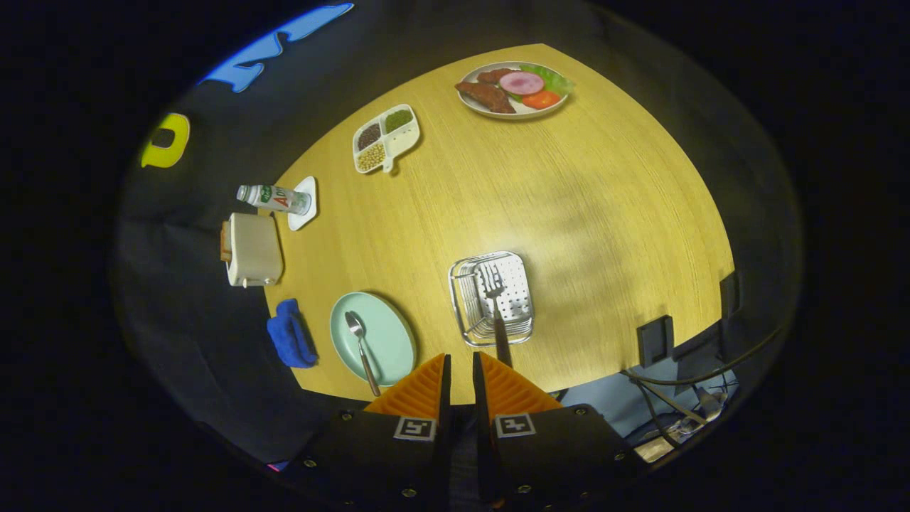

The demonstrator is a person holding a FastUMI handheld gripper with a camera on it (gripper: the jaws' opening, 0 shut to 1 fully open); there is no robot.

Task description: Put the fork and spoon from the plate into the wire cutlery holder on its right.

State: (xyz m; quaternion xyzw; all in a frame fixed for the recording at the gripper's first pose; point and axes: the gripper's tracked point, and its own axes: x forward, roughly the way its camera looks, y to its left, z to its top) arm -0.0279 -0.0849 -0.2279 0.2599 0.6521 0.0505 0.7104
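The wire cutlery holder (492,299) stands on the yellow wooden table, just ahead of my fingers. The fork (494,299) is in it, tines at the far side, and its dark handle slants back over the near rim until the right fingertip hides it. Left of the holder is the pale green plate (387,334), with the spoon (361,348) lying on it, bowl away from me. My gripper (460,361) hovers high above the table's near edge. Its orange fingers (419,391) are drawn together to a thin slit with nothing between them.
A blue cloth (290,341) lies left of the plate, with a cream toaster (252,249) and a small bottle (274,198) on a coaster beyond it. Farther off are a divided dish of beans (386,139) and a plate of food (513,89). Cables hang off the right edge.
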